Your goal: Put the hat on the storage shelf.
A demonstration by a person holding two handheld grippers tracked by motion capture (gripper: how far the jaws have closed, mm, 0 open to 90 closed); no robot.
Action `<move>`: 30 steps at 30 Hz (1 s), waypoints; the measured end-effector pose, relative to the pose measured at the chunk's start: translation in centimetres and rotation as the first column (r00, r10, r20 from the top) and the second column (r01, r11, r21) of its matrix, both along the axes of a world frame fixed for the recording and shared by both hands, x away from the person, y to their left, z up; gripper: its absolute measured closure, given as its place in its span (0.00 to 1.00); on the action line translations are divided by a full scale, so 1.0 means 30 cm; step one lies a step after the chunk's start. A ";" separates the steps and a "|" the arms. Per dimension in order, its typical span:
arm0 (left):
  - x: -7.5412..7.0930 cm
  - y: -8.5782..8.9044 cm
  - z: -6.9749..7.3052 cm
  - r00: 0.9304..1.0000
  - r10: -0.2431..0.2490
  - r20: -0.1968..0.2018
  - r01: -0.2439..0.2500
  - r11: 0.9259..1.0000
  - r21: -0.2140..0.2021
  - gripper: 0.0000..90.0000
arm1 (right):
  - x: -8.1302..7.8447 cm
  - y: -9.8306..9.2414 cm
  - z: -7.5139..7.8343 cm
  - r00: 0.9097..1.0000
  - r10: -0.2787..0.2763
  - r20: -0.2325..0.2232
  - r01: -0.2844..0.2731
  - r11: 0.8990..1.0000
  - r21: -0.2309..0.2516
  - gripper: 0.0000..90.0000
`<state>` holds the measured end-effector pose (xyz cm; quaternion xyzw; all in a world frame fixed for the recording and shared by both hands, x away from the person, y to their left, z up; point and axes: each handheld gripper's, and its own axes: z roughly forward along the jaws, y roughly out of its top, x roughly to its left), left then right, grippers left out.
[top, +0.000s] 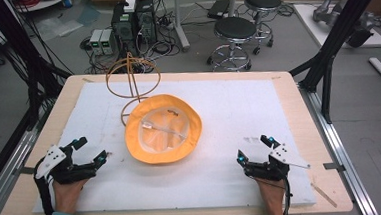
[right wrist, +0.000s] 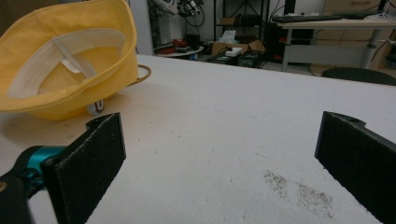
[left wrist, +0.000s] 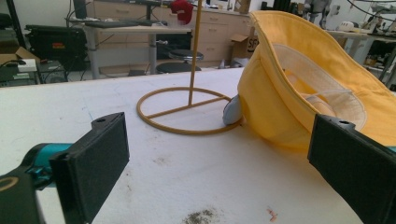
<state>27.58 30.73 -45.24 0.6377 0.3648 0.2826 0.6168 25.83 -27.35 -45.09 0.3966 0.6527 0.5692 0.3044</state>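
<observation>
A yellow bucket hat (top: 162, 128) lies upside down in the middle of the table, its white lining facing up. It leans on the ring base of a yellow wire hat stand (top: 131, 77) just behind it. The left gripper view has the hat (left wrist: 299, 79) at the right and the stand (left wrist: 187, 109) in the centre. In the right gripper view the hat (right wrist: 65, 60) is at the upper left. My left gripper (top: 90, 149) rests open at the table's front left, nothing between its jaws. My right gripper (top: 255, 148) rests open at the front right, also holding nothing.
A white mat (top: 238, 109) covers the wooden table (top: 40, 141). Two black stools (top: 235, 32), computer boxes and cables stand on the floor beyond the far edge. Black frame posts (top: 325, 54) rise at both sides. Small dirt specks (right wrist: 299, 191) mark the mat.
</observation>
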 end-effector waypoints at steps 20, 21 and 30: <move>0.003 0.000 0.001 1.000 -0.002 -0.009 0.002 1.000 0.003 0.07 | 0.003 0.001 0.000 1.000 -0.003 -0.001 0.003 1.000 -0.001 0.01; 0.003 0.000 0.001 1.000 -0.002 -0.006 0.002 1.000 0.007 0.07 | 0.003 0.001 0.000 1.000 -0.003 -0.001 0.003 1.000 -0.001 0.01; 0.007 -0.001 0.005 1.000 -0.001 -0.019 0.001 1.000 0.008 0.07 | 0.002 0.005 0.001 1.000 -0.012 -0.001 0.012 1.000 -0.016 0.01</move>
